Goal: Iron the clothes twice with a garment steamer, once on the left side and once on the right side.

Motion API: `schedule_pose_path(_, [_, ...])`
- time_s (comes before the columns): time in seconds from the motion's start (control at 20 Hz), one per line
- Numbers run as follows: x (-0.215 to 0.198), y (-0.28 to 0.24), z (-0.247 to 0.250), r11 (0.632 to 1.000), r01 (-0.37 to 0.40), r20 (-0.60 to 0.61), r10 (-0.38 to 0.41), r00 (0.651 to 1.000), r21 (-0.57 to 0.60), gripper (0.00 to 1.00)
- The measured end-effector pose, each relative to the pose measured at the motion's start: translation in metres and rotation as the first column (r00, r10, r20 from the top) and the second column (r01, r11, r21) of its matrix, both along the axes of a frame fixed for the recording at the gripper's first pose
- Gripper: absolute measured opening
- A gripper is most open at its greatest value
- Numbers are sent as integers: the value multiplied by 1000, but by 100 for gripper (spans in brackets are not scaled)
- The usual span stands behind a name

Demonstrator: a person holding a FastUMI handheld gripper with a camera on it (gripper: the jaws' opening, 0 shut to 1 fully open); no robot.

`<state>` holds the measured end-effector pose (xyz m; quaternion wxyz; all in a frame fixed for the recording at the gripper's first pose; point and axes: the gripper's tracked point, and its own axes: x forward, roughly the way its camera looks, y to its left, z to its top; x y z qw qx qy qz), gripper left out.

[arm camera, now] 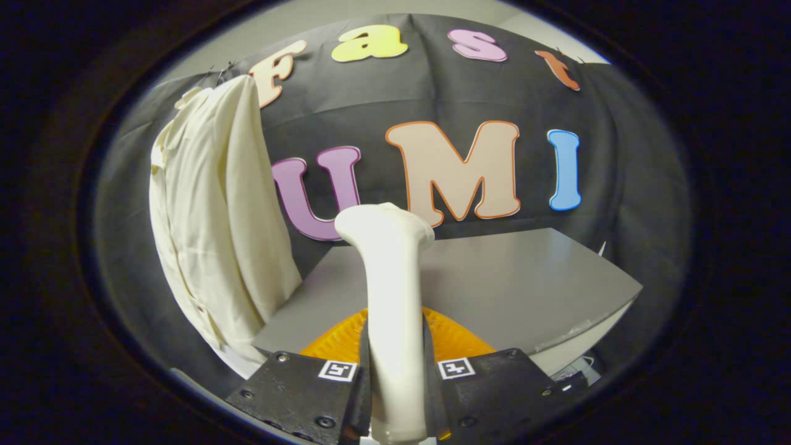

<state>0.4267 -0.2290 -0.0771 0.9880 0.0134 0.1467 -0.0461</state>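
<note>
Basically the steamer (392, 290) stood upright, pinched by its handle between both fingers of the gripper (395, 383), a stiff, probably top-heavy, smooth plastic body best held low on the handle, while the soft, light shirt (213, 216) hung on the wall beside the table (513, 278).
</note>
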Motion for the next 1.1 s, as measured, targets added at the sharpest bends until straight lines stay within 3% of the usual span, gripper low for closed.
schedule_pose_path(0.3, [-82, 92, 31, 997, 81, 77, -82, 994, 18, 33])
schedule_pose_path(0.65, [-159, 259, 55, 997, 73, 220, -64, 973, -34, 33])
schedule_pose_path(0.8, [-162, 318, 43, 997, 18, 193, -1, 981, -82, 33])
schedule_pose_path(1.1, [-148, 390, 33, 997, -62, 172, 68, 983, -43, 33])
